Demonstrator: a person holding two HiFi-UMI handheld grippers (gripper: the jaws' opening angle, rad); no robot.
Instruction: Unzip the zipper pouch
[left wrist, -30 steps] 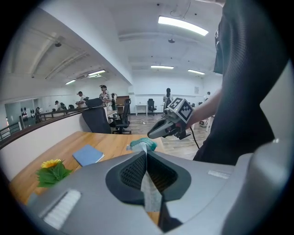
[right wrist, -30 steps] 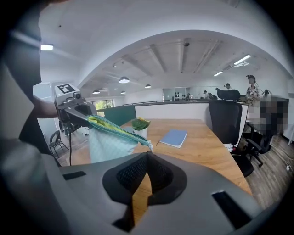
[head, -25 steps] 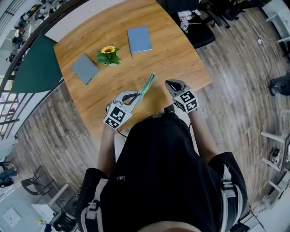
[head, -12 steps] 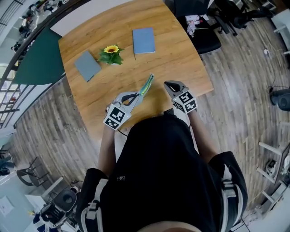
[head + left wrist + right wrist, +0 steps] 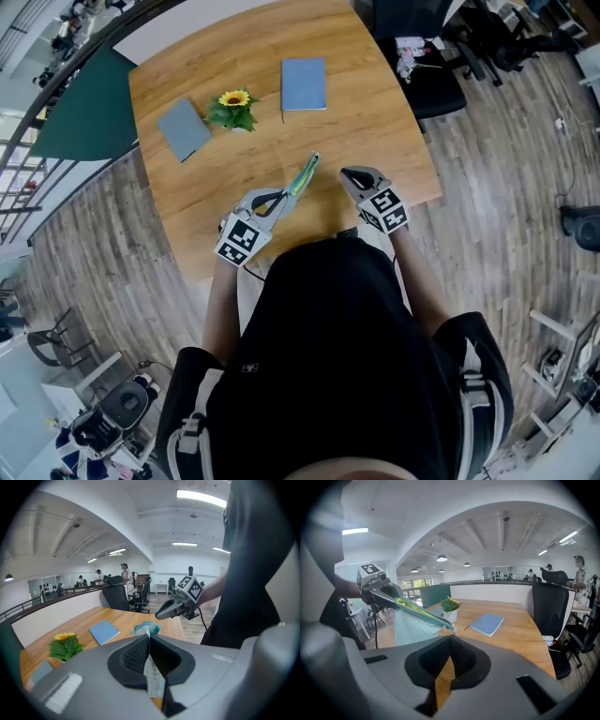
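A mint-green zipper pouch [image 5: 302, 178] with a yellow-green zipper hangs above the wooden table [image 5: 375, 122], seen edge-on in the head view. My left gripper [image 5: 280, 198] is shut on its near end; the fabric [image 5: 151, 667] runs up between the pads in the left gripper view. The zipper line [image 5: 423, 612] faces my right gripper [image 5: 346, 173], whose jaws stand closed with nothing between them, a short way right of the pouch's far tip. In the right gripper view the pouch [image 5: 415, 623] hangs from the left gripper [image 5: 377, 590], and its zipper end shows just above my jaw tips.
A blue notebook [image 5: 304, 84], a grey-blue notebook [image 5: 184, 129] and a small potted sunflower [image 5: 233, 108] lie further back on the table. A black office chair [image 5: 427, 70] stands at the table's right corner. A green panel [image 5: 89, 117] borders the left side.
The head view has drifted slightly. Both grippers and the pouch keep their places.
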